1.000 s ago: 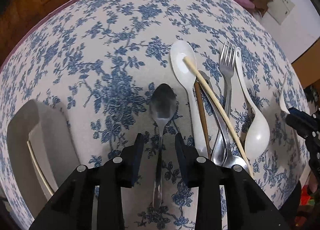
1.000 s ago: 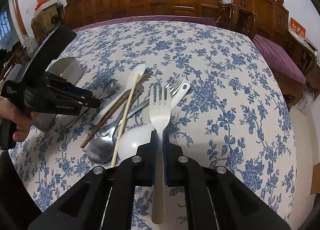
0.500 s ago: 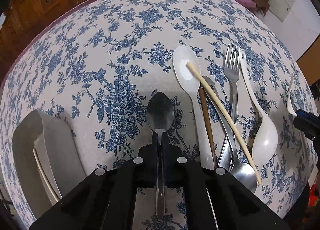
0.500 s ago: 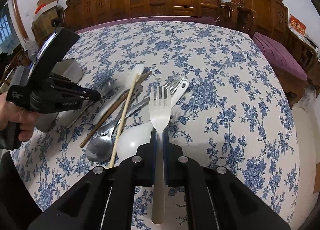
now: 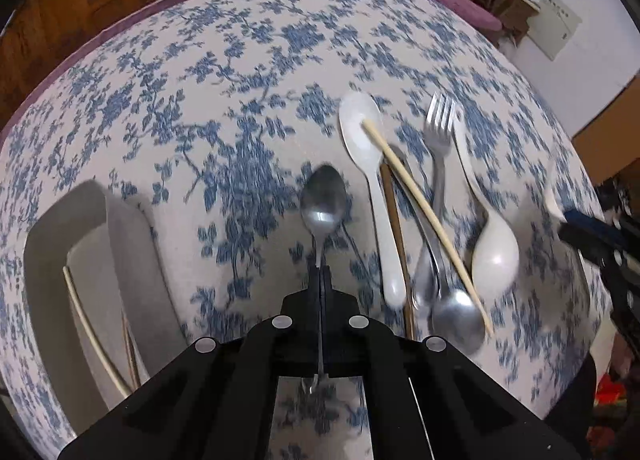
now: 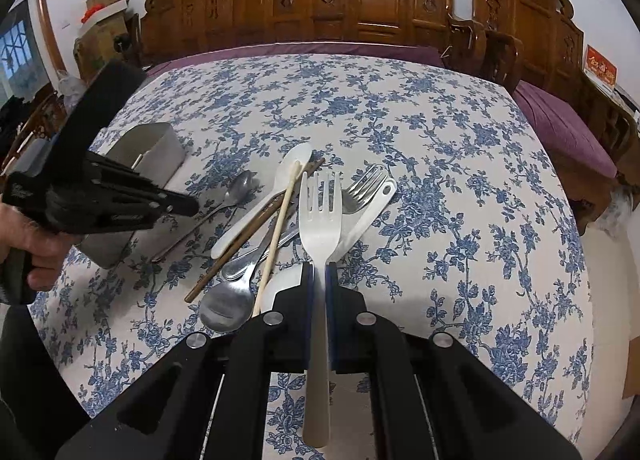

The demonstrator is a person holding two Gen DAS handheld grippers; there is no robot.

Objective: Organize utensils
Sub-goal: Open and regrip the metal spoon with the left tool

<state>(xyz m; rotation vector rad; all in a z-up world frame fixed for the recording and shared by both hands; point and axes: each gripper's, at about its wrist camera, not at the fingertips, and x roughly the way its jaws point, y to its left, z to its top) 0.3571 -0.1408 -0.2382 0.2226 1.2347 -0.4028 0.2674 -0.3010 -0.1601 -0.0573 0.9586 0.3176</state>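
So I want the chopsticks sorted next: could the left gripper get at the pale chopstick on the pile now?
Probably not yet: the left gripper is shut on the metal spoon. The pale chopstick lies uncovered on top, so nothing else blocks it.

No text reads clearly: the red sign (image 6: 601,70) far right of the hand-held gripper (image 6: 319,274) bears illegible gold characters, the wall panel's (image 5: 559,25) print blurs.
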